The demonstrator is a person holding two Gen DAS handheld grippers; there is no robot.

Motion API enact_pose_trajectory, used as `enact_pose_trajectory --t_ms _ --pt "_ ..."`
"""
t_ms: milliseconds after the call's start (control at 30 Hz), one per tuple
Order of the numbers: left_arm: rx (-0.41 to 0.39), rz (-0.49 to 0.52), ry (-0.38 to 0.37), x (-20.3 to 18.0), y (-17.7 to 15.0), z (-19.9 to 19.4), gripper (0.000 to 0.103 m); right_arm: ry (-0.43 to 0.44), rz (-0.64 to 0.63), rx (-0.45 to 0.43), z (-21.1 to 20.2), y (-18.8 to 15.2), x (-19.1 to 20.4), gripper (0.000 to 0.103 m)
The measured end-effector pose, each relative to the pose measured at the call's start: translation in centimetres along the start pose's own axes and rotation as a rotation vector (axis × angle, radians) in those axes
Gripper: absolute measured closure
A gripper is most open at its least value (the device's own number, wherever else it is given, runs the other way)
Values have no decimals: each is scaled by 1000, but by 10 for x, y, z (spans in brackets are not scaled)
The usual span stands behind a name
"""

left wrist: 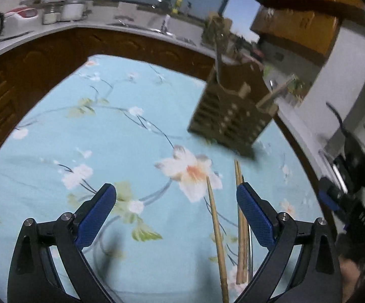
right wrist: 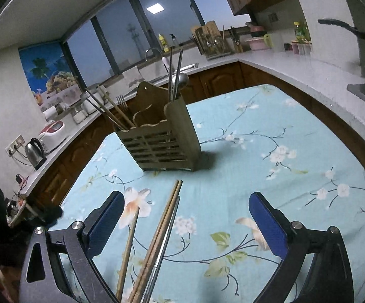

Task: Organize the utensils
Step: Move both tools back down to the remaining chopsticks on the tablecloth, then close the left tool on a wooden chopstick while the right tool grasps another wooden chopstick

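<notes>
Left tongs (left wrist: 176,195): spread wide, nothing gripped; wooden chopsticks (left wrist: 217,237) lie between the blue pads at lower right.
Right tongs (right wrist: 186,205): wide apart, empty; the chopsticks and a thin metal rod (right wrist: 166,237) lie by the left pad.
Tabletop (right wrist: 233,181): pale blue floral cloth, bare at right and centre.
Slotted wooden utensil holder (right wrist: 162,146): upright mid-frame beyond the chopsticks, holding chopsticks, fork, spoon.
Edges: brown cabinets ring the far cloth edge.
Writing: none readable.
</notes>
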State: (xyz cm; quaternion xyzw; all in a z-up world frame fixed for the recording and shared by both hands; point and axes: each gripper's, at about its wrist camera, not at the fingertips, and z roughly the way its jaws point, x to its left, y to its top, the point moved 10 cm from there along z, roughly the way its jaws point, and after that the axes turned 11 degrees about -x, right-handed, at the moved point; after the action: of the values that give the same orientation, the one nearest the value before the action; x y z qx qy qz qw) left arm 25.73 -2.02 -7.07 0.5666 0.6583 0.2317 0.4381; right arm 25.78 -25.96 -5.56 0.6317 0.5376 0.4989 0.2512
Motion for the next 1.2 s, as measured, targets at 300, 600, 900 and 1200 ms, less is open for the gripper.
enact_pose_trajectory --t_ms 300,600,900,1200 --pt "129 88 -23 -31 -27 39 22 6 16 56 24 -9 -3 21" --pt "206 127 -22 -41 -43 70 36 33 17 207 85 -31 3 70" --pt "229 164 -30 -41 -48 84 52 15 -45 319 135 -54 12 88" --pt "221 212 -34 -44 -46 91 56 -4 -125 337 147 -58 21 90"
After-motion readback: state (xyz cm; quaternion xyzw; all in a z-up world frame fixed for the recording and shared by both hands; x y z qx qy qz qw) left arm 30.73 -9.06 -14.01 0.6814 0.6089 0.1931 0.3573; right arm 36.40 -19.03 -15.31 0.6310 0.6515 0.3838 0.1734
